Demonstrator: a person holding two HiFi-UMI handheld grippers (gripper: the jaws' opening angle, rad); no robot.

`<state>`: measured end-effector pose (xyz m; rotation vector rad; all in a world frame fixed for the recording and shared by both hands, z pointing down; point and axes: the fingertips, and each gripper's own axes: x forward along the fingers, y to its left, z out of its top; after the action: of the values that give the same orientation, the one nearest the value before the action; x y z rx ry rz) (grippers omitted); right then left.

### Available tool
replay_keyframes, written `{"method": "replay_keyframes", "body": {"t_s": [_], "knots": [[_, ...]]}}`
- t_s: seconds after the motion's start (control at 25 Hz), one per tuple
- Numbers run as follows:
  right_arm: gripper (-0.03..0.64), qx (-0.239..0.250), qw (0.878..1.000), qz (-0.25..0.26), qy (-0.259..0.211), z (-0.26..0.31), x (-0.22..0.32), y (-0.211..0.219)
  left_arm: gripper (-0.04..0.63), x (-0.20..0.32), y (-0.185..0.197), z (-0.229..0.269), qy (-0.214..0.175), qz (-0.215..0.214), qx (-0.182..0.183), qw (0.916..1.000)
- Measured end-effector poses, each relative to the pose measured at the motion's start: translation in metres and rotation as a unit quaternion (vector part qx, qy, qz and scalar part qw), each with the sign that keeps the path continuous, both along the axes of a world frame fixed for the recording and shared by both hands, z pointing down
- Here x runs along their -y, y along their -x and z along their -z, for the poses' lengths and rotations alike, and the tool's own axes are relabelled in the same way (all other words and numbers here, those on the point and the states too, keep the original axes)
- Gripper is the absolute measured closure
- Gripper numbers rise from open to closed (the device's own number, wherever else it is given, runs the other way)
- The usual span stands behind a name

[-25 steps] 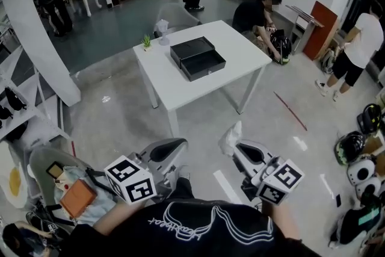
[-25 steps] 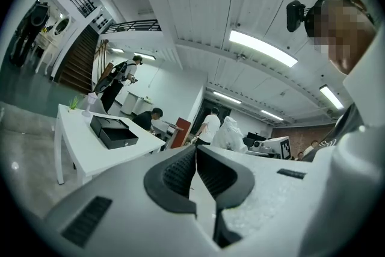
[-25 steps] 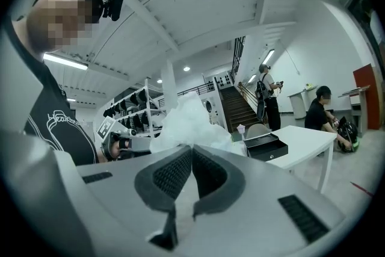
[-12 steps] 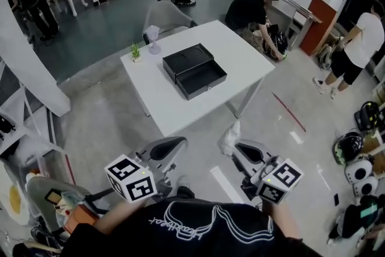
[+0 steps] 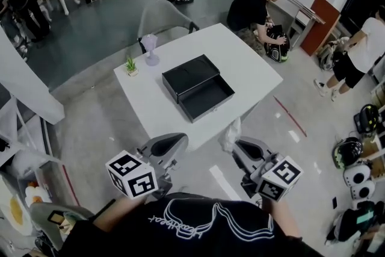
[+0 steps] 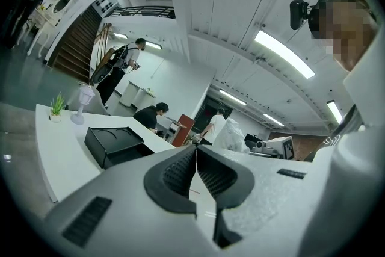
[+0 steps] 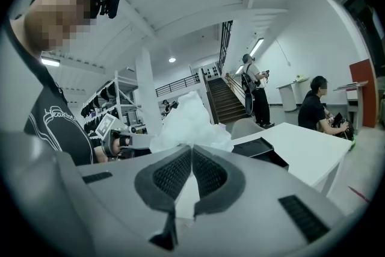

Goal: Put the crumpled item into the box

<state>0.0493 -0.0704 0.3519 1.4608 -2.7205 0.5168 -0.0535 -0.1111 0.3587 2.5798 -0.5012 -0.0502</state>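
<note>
One: Which claw has it?
Two: The right claw (image 7: 191,156), clenched on the crumpled item (image 7: 189,120), at lower centre, short of the surface (image 5: 252,63). The left claw (image 6: 196,153) is clenched and empty.
One: Advice?
Two: Pinch firmly, reach over the open box (image 5: 198,86) at mid-frame, then release. Both claws sit low and point forward.

1. White script (image 5: 192,221) runs across the person's black shirt (image 5: 252,241), upside down in the head view; we cannot read it there.
2. In the right gripper view it seems to begin "Hea"; the rest blurs.
3. The marker cube (image 5: 131,176) on the left tool (image 5: 179,141), and its twin on the right tool (image 5: 236,145), carry black-and-white square codes.
</note>
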Motion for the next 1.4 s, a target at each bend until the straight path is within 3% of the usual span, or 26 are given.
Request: {"method": "replay_keyframes", "body": {"t_s": [0.16, 0.44, 0.6, 1.0, 1.2, 1.4], "knots": [[0.609, 0.01, 1.0, -0.008, 0.011, -0.004, 0.03, -0.003, 0.588, 0.032, -0.003, -0.009, 0.006, 0.002, 0.007, 1.0], [0.609, -0.02, 1.0, -0.01, 0.017, -0.019, 0.064, -0.012, 0.588, 0.061, -0.009, -0.02, 0.016, 0.003, 0.014, 0.9998], [0.609, -0.021, 1.0, 0.002, -0.001, -0.021, 0.087, -0.018, 0.588, 0.073, -0.015, -0.025, 0.018, 0.008, 0.022, 0.9995], [0.609, -0.085, 0.994, 0.063, 0.035, -0.052, 0.157, -0.056, 0.588, 0.127, -0.029, -0.03, 0.025, 0.082, 0.03, 0.9959], [0.609, -0.129, 0.983, 0.119, 0.058, -0.073, 0.197, -0.067, 0.588, 0.159, -0.038, -0.031, 0.037, 0.131, 0.026, 0.9904], [0.609, -0.198, 0.962, 0.18, 0.056, -0.098, 0.228, -0.073, 0.588, 0.178, -0.052, -0.036, 0.042, 0.165, 0.03, 0.985]]}}
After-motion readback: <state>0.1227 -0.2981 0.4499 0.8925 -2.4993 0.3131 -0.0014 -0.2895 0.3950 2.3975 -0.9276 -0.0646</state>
